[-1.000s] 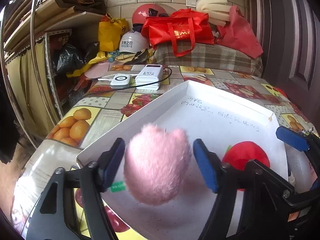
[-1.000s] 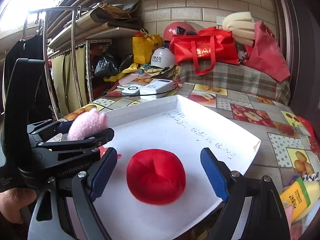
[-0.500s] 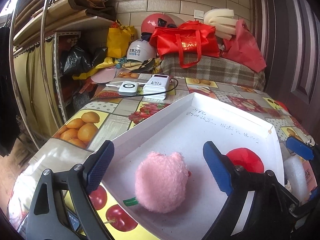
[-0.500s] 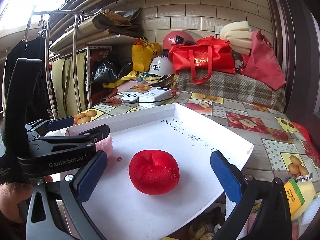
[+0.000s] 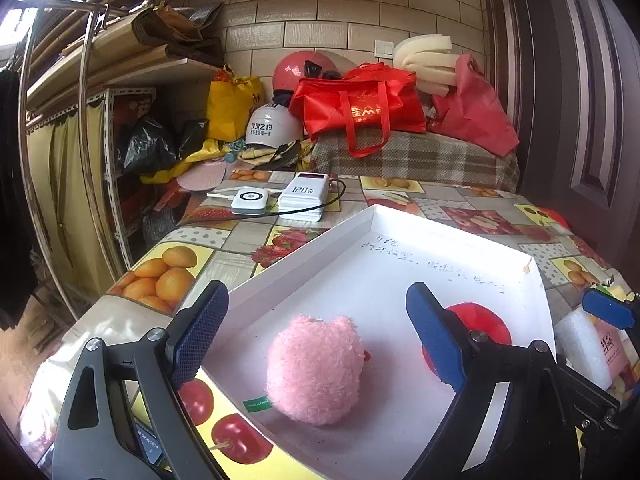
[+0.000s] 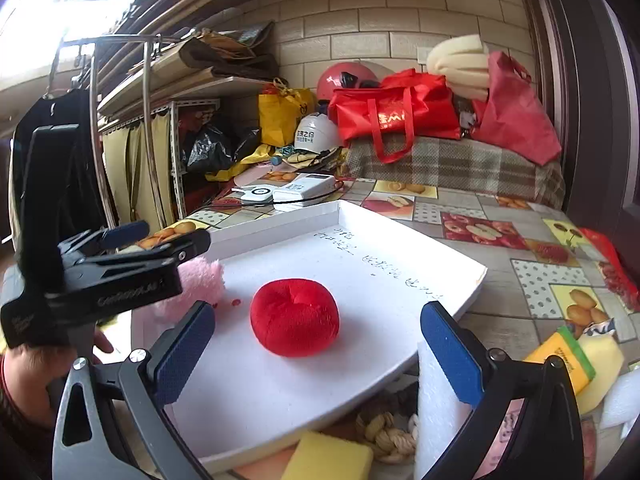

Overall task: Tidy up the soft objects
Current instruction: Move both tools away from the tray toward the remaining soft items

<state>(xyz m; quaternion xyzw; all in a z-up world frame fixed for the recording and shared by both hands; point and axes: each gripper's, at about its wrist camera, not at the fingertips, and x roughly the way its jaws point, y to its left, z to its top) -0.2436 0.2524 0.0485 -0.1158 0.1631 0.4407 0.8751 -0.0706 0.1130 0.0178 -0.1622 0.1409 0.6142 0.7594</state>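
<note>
Glossy oilcloth printed with oranges, cherries and apples covers the table (image 5: 172, 276), which carries a shallow white tray (image 5: 304, 248) with handwriting on its floor. Both soft toys lie inside the tray: the pink plush (image 5: 316, 372) between the spread, empty fingers of the left gripper (image 5: 316, 340), and the red plush (image 6: 295, 317) ahead of the right gripper (image 6: 316, 354), whose jaws also gape with nothing held. Two white power banks (image 5: 305, 196) sit beyond the tray. Behind are a tiled wall (image 5: 320, 12), red bags (image 5: 360, 108), helmets (image 5: 272, 126) and a shelf rack (image 5: 116, 92).
</note>
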